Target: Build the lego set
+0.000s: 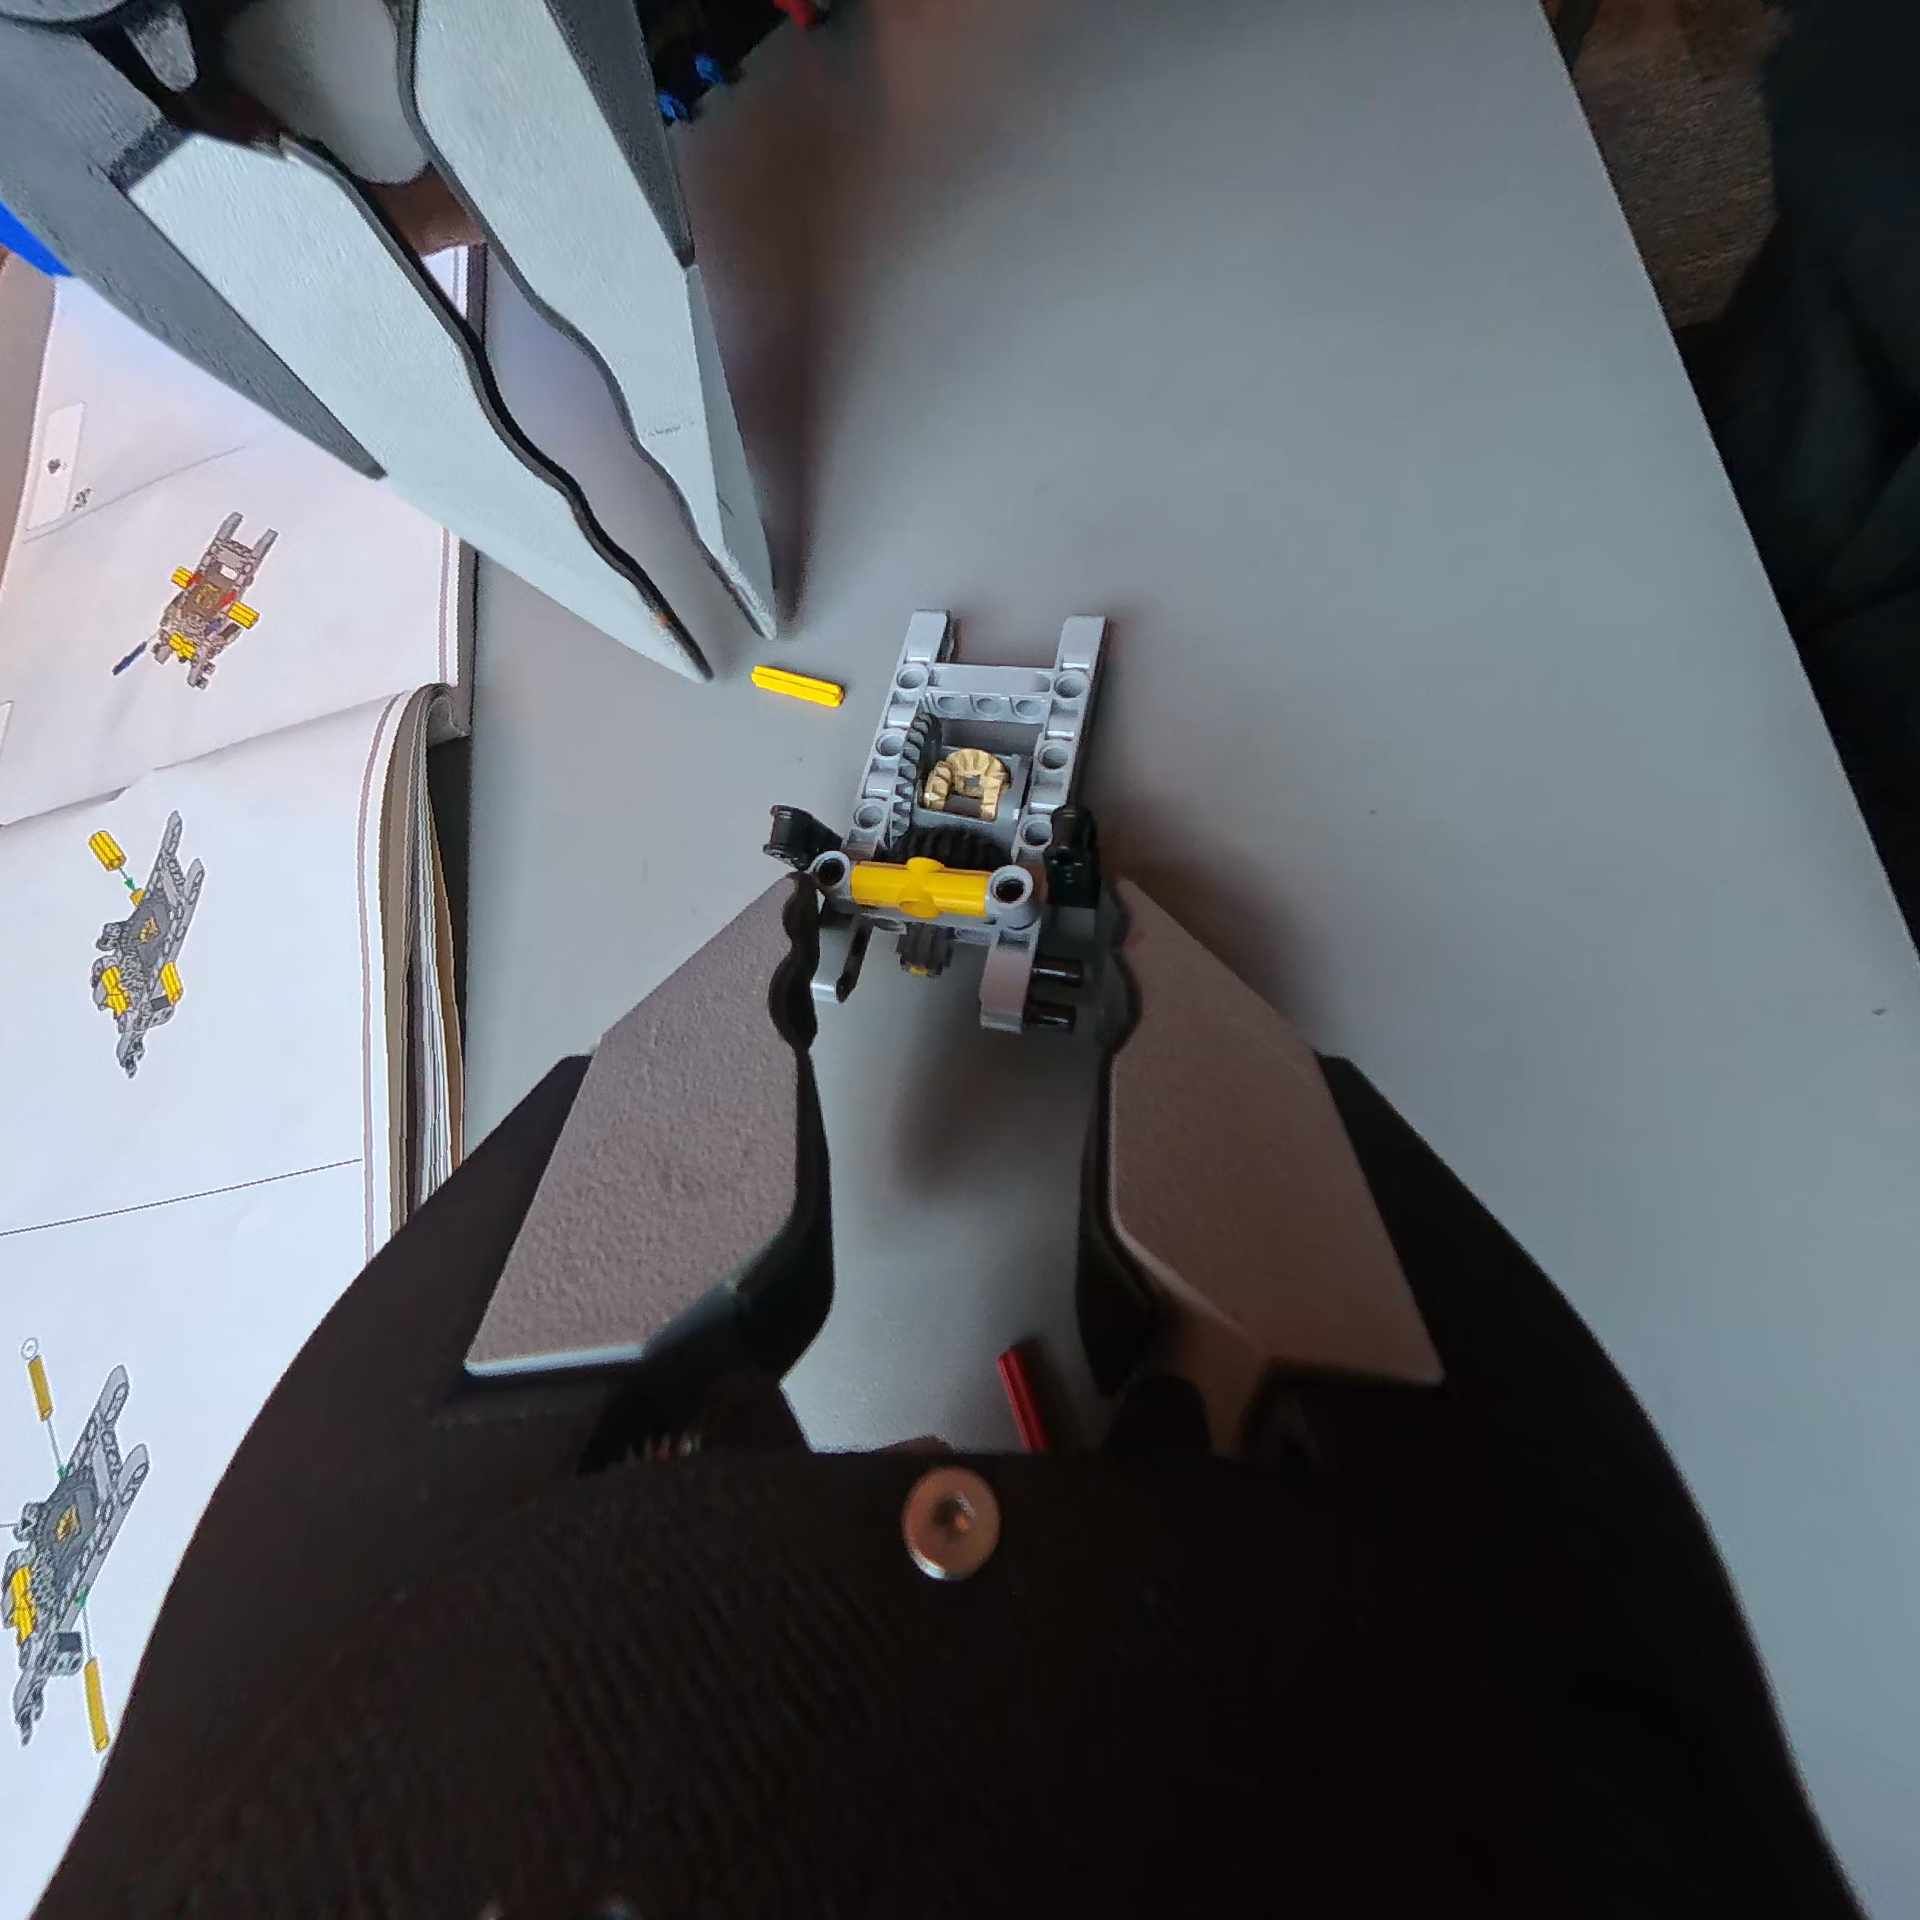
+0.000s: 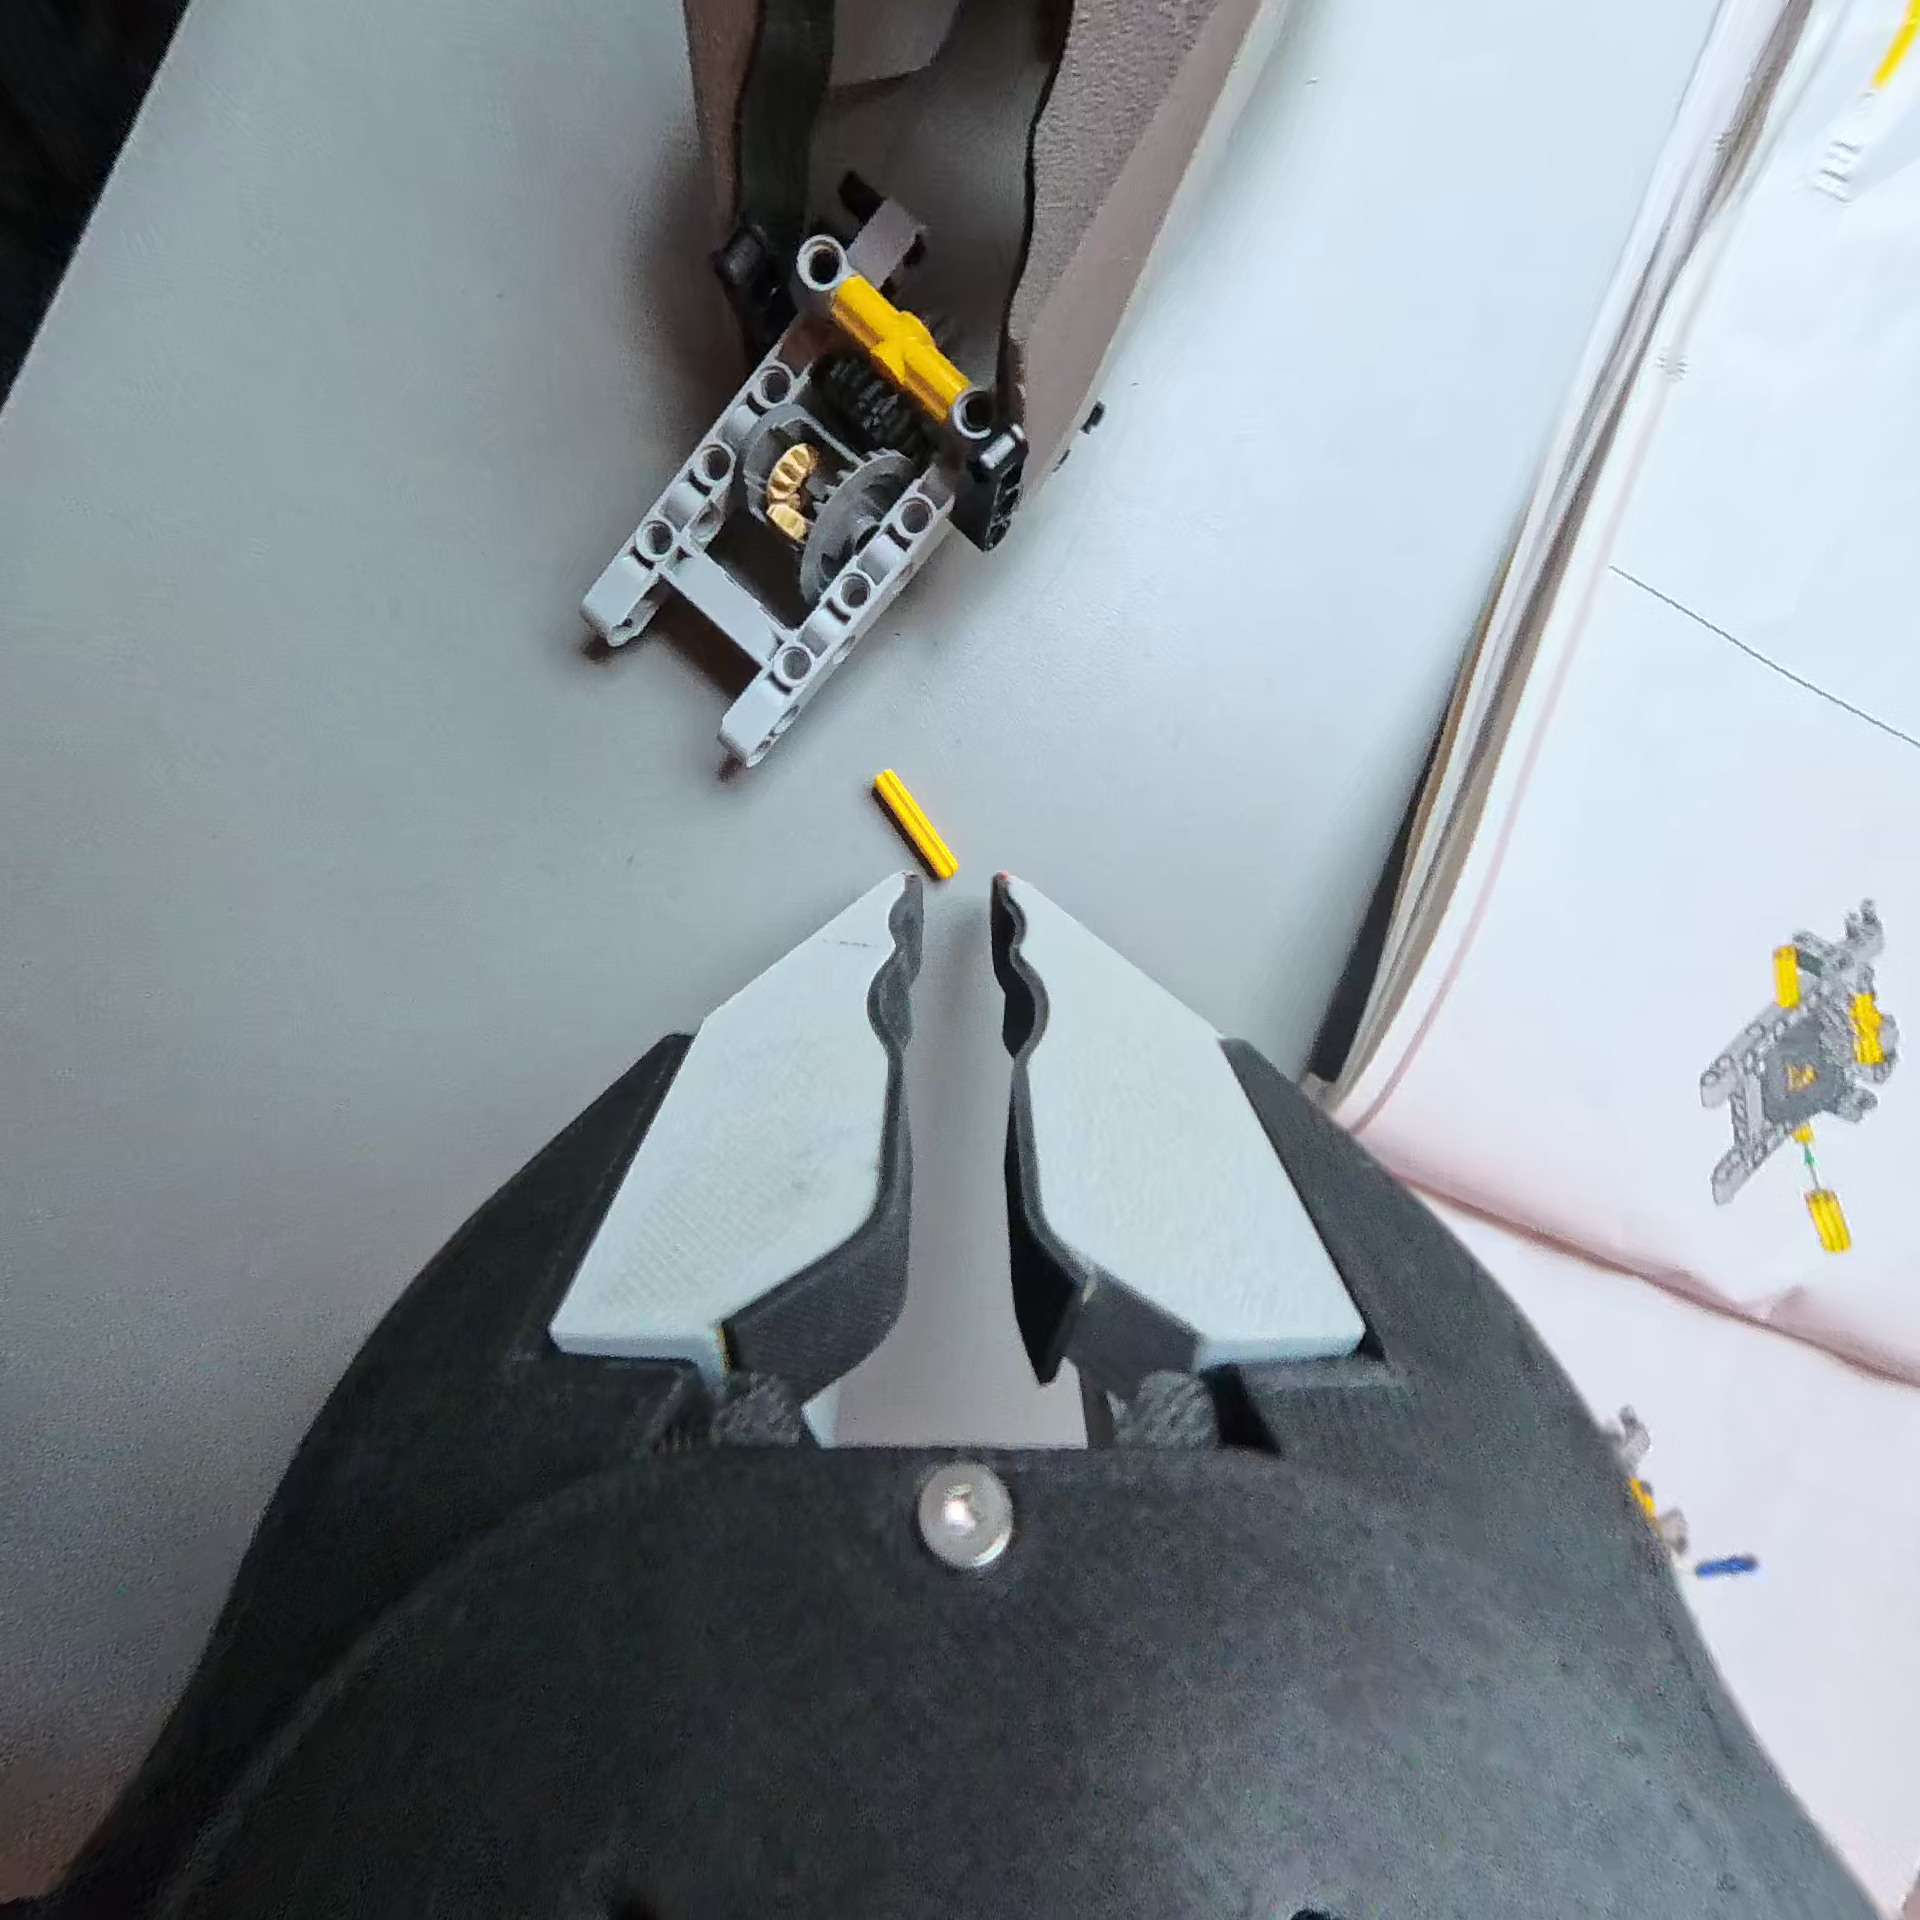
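Grey table point(image 1: 1351, 416) with an open instruction booklet point(image 1: 208, 935) at its edge. Left wrist view: the left gripper point(image 1: 956, 935) brackets the near end of the grey lego frame point(image 1: 966, 790), jaws closed against its sides, apparently to steady it. Right wrist view: the right gripper point(image 2: 956, 883), slightly parted and empty, hovers just short of the loose yellow axle point(image 2: 914, 826) beside the frame, likely the next pickup.

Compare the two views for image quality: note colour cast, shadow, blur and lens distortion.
Left wrist view: cool bluish light; table edge bows from the wide lens; right gripper throws a soft shadow; grey frame assembly is sharp. Right wrist view: warmer, the instruction booklet looks pinkish with a curved edge; yellow axle is crisp.
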